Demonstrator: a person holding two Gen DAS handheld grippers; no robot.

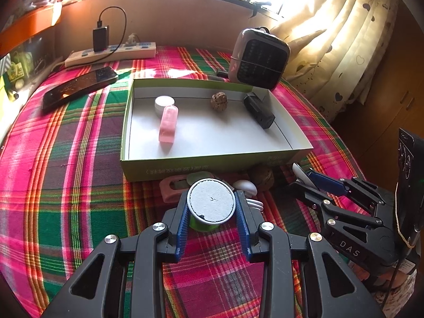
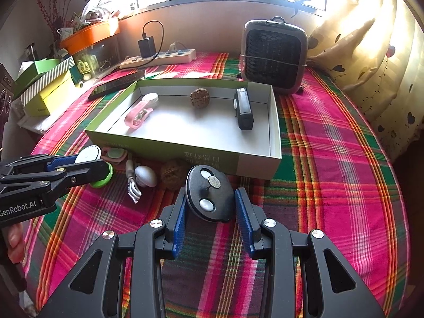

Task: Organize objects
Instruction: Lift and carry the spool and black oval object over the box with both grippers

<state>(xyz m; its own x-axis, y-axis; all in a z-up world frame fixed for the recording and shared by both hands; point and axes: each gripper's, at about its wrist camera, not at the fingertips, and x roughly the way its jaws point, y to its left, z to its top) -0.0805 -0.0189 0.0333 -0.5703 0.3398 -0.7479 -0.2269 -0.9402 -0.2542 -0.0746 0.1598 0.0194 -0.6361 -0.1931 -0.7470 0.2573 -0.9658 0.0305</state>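
My left gripper (image 1: 211, 209) is shut on a small green jar with a white lid (image 1: 211, 202), just in front of the green cardboard box (image 1: 212, 163). My right gripper (image 2: 210, 206) stands around a black oval gadget (image 2: 208, 193); its left pad touches it, the right pad shows a small gap. The box holds a pink clip (image 1: 167, 124), a white round jar (image 1: 163, 103), a walnut (image 1: 219, 101) and a black block (image 1: 258, 110). Outside the box front lie a second walnut (image 2: 172, 173), a white egg-shaped thing with cable (image 2: 145, 176) and a pink-green item (image 2: 115, 155).
A small heater (image 2: 274, 55) stands behind the box. A phone (image 1: 79, 87) and a power strip with charger (image 1: 111, 54) lie at the back left. Boxes (image 2: 45, 84) sit off the left edge of the plaid cloth. Curtains hang at the right.
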